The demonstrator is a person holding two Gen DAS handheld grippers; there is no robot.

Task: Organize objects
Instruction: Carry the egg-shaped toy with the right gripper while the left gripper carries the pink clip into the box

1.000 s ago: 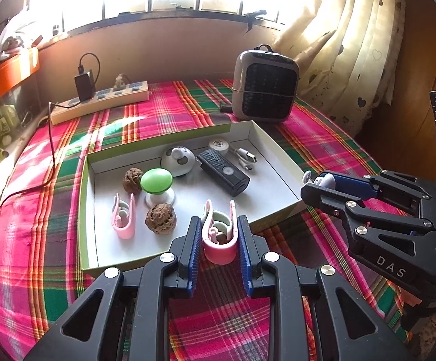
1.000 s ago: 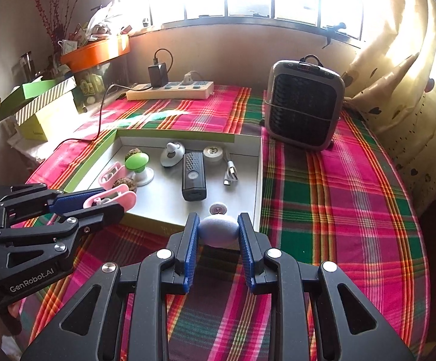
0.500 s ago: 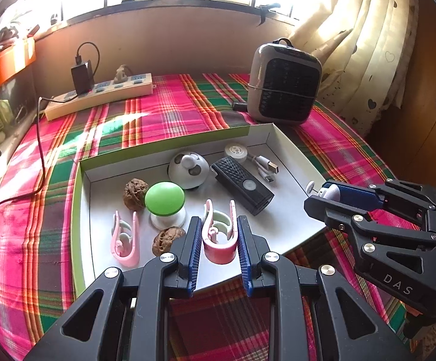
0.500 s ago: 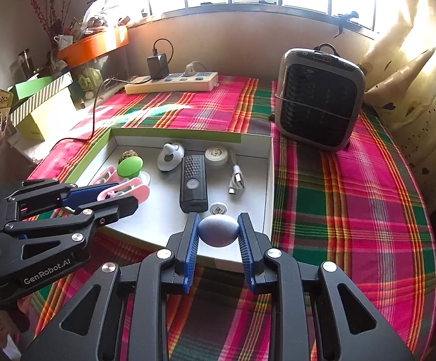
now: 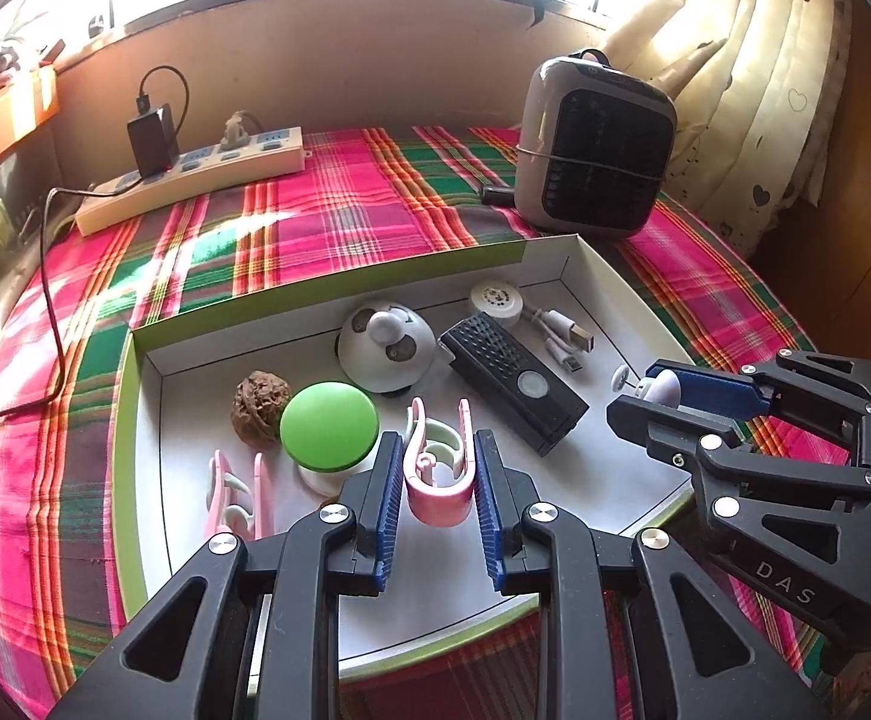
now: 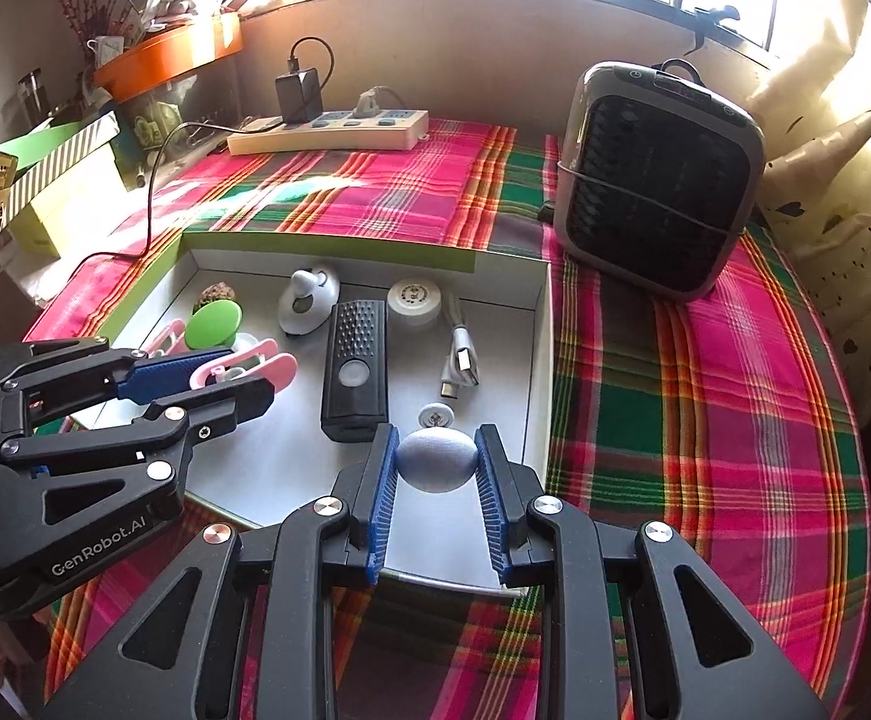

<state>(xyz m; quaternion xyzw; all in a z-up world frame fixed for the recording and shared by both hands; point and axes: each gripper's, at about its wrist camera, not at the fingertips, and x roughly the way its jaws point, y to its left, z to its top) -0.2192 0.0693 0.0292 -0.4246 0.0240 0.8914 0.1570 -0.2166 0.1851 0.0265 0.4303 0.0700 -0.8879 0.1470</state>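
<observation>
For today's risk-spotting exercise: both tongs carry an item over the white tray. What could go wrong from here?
1. The left tongs hold the pink clip just above the green mushroom toy; lowering there may knock it over.
2. The right tongs pinch a smooth grey egg-shaped piece only at its sides; it could slip out.
3. The two tongs are close together over the tray, so they might collide.

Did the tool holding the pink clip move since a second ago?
Yes. The left tool, shut on the pink clip, has come forward over the white tray: before, the clip hung at the tray's near rim; now it is beside the green button.
</observation>
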